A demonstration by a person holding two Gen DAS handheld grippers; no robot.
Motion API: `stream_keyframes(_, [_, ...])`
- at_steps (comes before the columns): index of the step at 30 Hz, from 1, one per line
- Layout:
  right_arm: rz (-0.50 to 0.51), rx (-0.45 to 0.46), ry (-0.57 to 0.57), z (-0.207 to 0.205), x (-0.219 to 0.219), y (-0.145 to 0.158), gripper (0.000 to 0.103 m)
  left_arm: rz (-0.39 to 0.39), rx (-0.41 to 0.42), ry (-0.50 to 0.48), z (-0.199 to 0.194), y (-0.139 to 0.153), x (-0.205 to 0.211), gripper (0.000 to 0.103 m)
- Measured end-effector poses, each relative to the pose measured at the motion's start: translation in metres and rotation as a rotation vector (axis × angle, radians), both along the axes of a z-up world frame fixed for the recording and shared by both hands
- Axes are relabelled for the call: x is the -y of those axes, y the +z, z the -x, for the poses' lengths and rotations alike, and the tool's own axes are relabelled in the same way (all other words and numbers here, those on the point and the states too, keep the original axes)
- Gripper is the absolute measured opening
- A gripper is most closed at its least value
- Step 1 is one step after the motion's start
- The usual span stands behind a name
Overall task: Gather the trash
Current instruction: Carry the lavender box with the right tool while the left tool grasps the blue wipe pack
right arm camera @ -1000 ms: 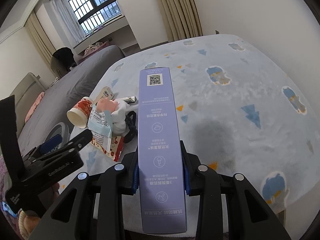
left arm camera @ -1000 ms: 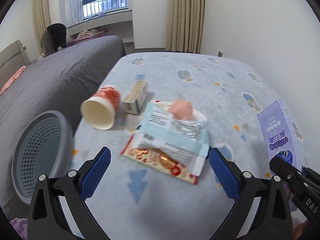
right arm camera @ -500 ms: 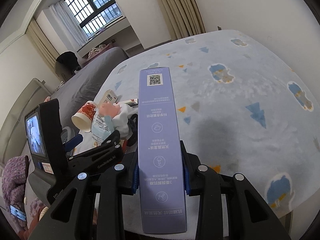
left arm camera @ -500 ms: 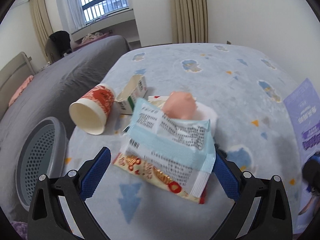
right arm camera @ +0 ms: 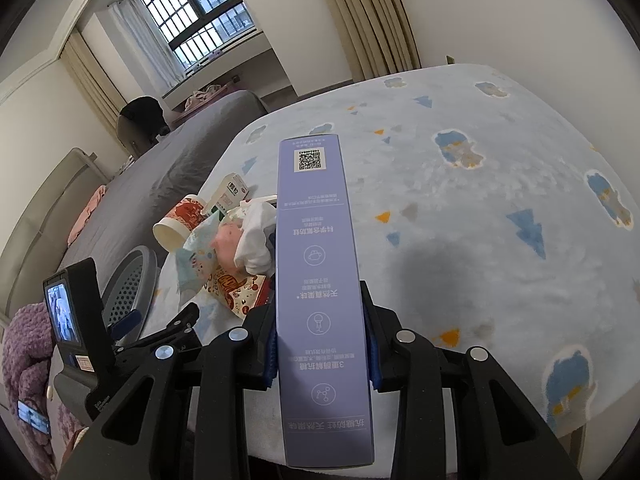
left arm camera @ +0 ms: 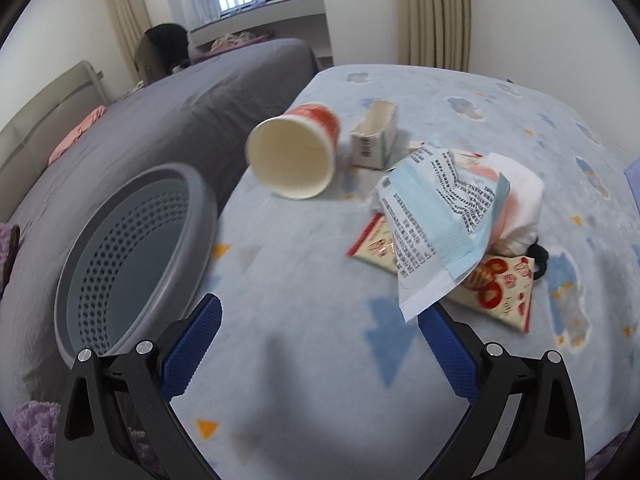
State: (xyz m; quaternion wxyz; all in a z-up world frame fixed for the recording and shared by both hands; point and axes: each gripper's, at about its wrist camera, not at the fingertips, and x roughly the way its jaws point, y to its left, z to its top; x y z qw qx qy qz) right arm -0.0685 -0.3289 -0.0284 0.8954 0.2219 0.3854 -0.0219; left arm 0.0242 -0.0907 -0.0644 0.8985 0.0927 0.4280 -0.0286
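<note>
Here the right gripper [right arm camera: 322,354] pinches a long lilac carton [right arm camera: 320,280] between its blue pads, above the patterned blanket [right arm camera: 480,208]. The left gripper [left arm camera: 318,354] is spread wide with nothing between its fingers, above the blanket beside the grey perforated basket [left arm camera: 132,248]. Ahead lie a tipped paper cup [left arm camera: 294,156], a small open box [left arm camera: 376,136], and a blue-and-white wrapper [left arm camera: 436,224] atop a red-printed packet [left arm camera: 500,284]

We're in a bedroom with cream walls [right arm camera: 500,12] and a barred window [right arm camera: 200,12] letting in daylight. Beige curtains [left arm camera: 434,12] hang beside it, and there's a grey bed [left arm camera: 160,112] next to a pale blue patterned bedspread [right arm camera: 500,200].
</note>
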Motion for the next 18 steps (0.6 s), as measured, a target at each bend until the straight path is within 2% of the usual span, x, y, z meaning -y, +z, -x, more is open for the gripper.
stream_keyframes(9, [0.007,0.003,0.011,-0.002,-0.006,0.002,0.032,0.045,0.018,-0.009,0.012,0.021,-0.013,0.097])
stream_keyframes(15, [0.002,0.0,0.023,-0.005,-0.009,0.001,0.032,0.074,0.016,0.0,-0.001,0.026,-0.021,0.097])
stream_keyframes(18, [0.001,0.0,0.031,-0.007,-0.011,0.0,0.032,0.062,0.006,0.012,-0.015,0.024,-0.023,0.097])
